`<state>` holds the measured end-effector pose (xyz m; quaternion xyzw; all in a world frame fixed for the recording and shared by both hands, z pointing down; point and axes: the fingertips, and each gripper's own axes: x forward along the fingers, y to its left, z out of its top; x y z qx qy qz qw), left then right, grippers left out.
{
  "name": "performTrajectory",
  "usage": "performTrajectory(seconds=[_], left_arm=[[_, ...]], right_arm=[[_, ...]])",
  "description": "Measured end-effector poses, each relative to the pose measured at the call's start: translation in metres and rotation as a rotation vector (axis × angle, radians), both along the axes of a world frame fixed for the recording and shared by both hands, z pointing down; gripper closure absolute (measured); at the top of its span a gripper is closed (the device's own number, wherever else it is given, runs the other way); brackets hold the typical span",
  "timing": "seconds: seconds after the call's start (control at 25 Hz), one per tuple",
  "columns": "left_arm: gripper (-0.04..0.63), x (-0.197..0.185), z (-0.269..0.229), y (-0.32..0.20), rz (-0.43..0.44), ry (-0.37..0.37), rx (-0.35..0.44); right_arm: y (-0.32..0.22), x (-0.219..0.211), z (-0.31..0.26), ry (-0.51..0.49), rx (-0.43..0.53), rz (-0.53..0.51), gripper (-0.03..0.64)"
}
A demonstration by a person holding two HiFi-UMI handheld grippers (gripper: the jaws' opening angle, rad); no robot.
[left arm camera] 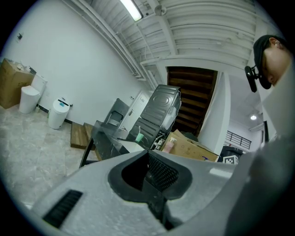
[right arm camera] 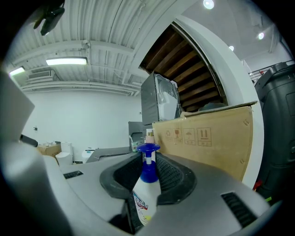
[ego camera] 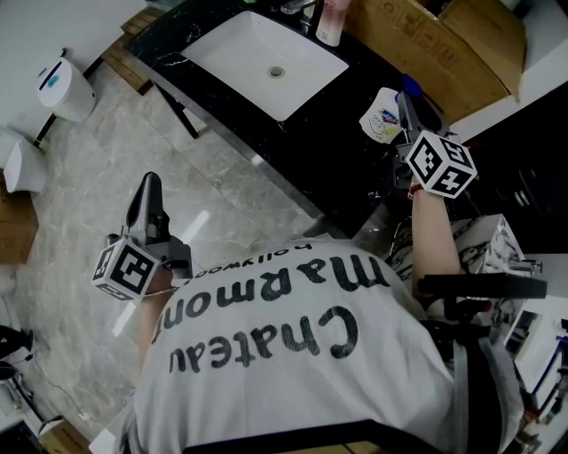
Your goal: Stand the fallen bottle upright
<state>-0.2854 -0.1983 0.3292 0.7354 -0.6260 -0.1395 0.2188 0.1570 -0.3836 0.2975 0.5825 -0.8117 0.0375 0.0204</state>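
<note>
A white bottle with a blue pump top [right arm camera: 145,196] stands upright between the jaws of my right gripper [right arm camera: 148,174], which is shut on its body. From the head view the bottle [ego camera: 382,115] is over the right end of the black counter [ego camera: 342,173], held by the right gripper [ego camera: 401,106]. Whether its base touches the counter is hidden. My left gripper [ego camera: 146,191] hangs over the floor at the lower left, far from the counter. Its jaws [left arm camera: 150,171] stand together with nothing between them.
A white sink [ego camera: 232,35] is set into the counter, with a pink bottle [ego camera: 330,22] behind it. A cardboard box [ego camera: 430,49] lines the back of the counter and fills the right of the right gripper view [right arm camera: 207,138]. White bins [ego camera: 64,87] stand on the marble floor.
</note>
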Motion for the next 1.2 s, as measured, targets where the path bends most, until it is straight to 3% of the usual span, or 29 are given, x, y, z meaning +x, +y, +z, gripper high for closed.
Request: performTrajectory(seconds=[0.48,0.64,1.0,1.2], left_arm=[[0.583,0.0,-0.002,-0.002,-0.001,0.0,0.006],[0.581,0.001,-0.004,0.0,-0.003,-0.001,0.011],[0.581,0.01,-0.004,0.012,0.044,-0.001,0.001],[0.581,0.02,-0.004,0.022,0.102,0.006,0.001]], right_arm=[[0.001,-0.001,-0.001,0.018,-0.021,-0.03,0.537],[0.003,0.0,-0.006,0.012,-0.023,-0.048,0.485],[0.043,0.007,-0.015,-0.119,-0.019,-0.024,0.46],[0.081,0.018,0.022,-0.223,-0.135,0.032,0.485]])
